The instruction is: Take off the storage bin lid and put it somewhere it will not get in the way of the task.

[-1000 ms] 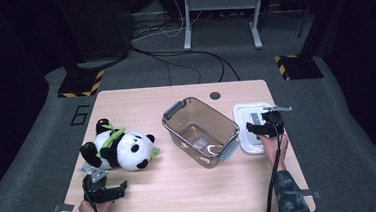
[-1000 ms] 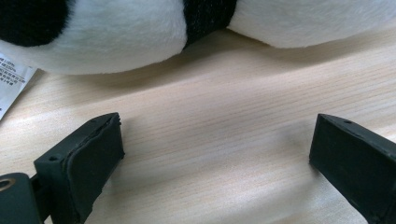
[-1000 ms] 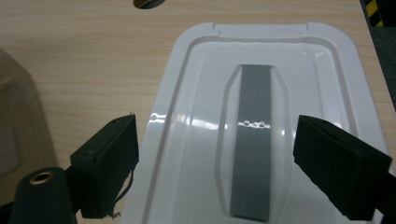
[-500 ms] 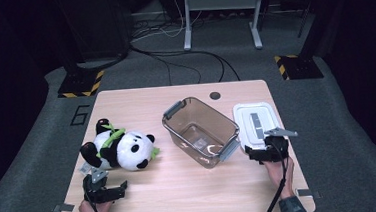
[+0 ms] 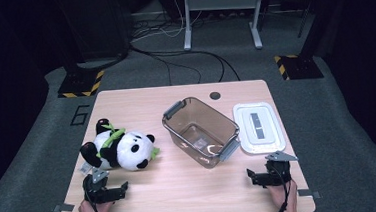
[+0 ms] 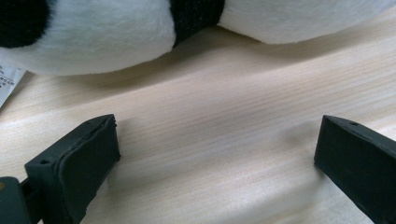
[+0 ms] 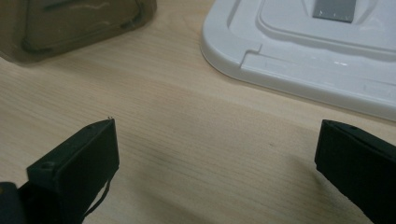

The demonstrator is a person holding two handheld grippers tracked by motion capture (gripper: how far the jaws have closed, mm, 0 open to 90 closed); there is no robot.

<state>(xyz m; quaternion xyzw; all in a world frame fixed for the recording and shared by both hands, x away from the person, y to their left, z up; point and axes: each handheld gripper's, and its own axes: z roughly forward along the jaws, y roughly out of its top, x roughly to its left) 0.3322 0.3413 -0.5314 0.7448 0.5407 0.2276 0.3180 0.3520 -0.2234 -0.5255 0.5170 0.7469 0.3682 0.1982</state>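
- The left hand-held gripper (image 5: 117,190) is sitting at the near left corner of the tabletop (image 5: 182,196), just where it sat a second ago, its jaws standing wide apart with nothing but bare wood between them.
- In the left gripper view the panda plush (image 6: 140,23) is lying just beyond those jaws, apart from them; in the high view it is lying on its side at the left, black limbs spread, a green sprig at its neck and a white tag at its near side.
- The clear brown bin (image 5: 201,131) is standing open in the middle of the tabletop, set at an angle, with grey latches at two ends and nothing inside that can be made out.
- The white lid (image 5: 258,127) is lying flat at the right of the bin, now let go; a second ago the right hand-held gripper (image 5: 255,176) was over it.
- That gripper has been pulling back to the near right edge, its jaws having just been opening and now spread wide on nothing, the lid's near rim beyond them.
- Judging from this, the lid is off and parked, so the plush probably goes into the bin next.
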